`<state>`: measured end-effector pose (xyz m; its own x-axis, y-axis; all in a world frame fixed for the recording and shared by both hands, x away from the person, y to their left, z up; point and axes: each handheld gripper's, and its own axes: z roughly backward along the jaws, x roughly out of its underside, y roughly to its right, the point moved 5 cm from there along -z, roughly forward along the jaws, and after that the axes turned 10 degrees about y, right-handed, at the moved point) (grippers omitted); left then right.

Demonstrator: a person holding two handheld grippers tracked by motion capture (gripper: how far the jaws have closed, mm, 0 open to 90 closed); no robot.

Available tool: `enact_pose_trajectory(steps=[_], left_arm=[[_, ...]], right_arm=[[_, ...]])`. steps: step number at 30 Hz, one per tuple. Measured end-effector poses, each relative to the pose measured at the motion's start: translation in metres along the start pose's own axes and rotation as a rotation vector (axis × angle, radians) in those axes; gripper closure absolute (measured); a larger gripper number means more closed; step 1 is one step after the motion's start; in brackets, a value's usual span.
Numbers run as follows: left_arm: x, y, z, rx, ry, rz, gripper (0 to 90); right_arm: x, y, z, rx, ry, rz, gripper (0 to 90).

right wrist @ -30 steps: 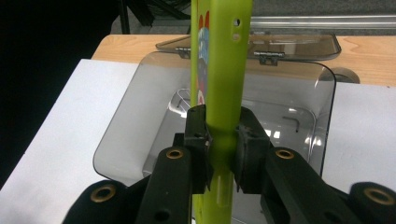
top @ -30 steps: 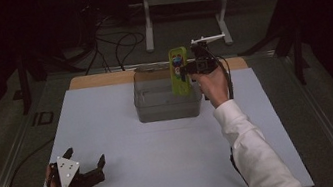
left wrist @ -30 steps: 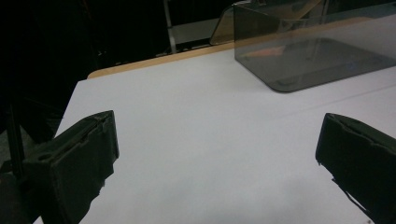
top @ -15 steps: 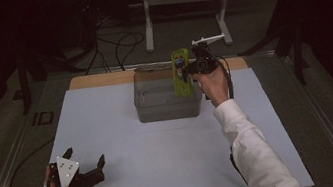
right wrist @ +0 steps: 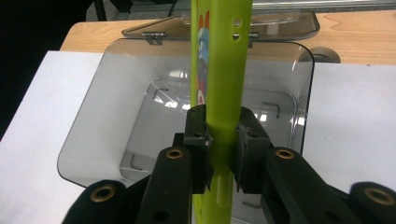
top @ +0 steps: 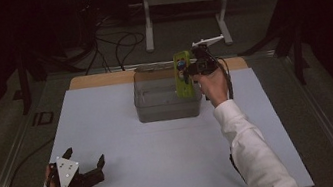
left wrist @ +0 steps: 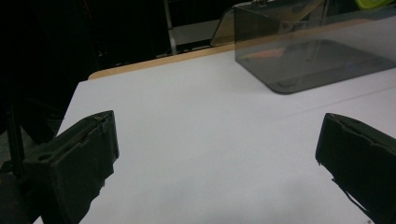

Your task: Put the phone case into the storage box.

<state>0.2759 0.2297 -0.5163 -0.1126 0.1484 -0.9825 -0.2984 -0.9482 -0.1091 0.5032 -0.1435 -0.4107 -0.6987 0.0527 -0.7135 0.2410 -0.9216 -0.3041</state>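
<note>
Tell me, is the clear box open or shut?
Open: the clear box has its lid folded back behind, and the bare inside shows.

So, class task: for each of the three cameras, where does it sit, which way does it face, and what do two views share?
High view: above the table's near side, facing forward and down; forearms, both hands, left gripper, right gripper.
Left gripper view: on that gripper, facing across the white table; wide-open jaws.
Right gripper view: looks down into the clear box; jaws clamp the green package.
Shared: box and package.

L gripper (top: 86,168): low, near edge, jaws wide apart.
R gripper (right wrist: 223,140): arm stretched fwd, jaws clamped.
</note>
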Motion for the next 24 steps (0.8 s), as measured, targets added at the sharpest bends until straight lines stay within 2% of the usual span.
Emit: enact_pose_trajectory(steps=[24], left_arm=[[0.0001, 0.0003, -0.0001, 0.0, 0.0, 0.001, 0.0]], right_arm=[[0.0081, 0.0075, -0.009, 0.031, -0.037, -0.018, 77.7]])
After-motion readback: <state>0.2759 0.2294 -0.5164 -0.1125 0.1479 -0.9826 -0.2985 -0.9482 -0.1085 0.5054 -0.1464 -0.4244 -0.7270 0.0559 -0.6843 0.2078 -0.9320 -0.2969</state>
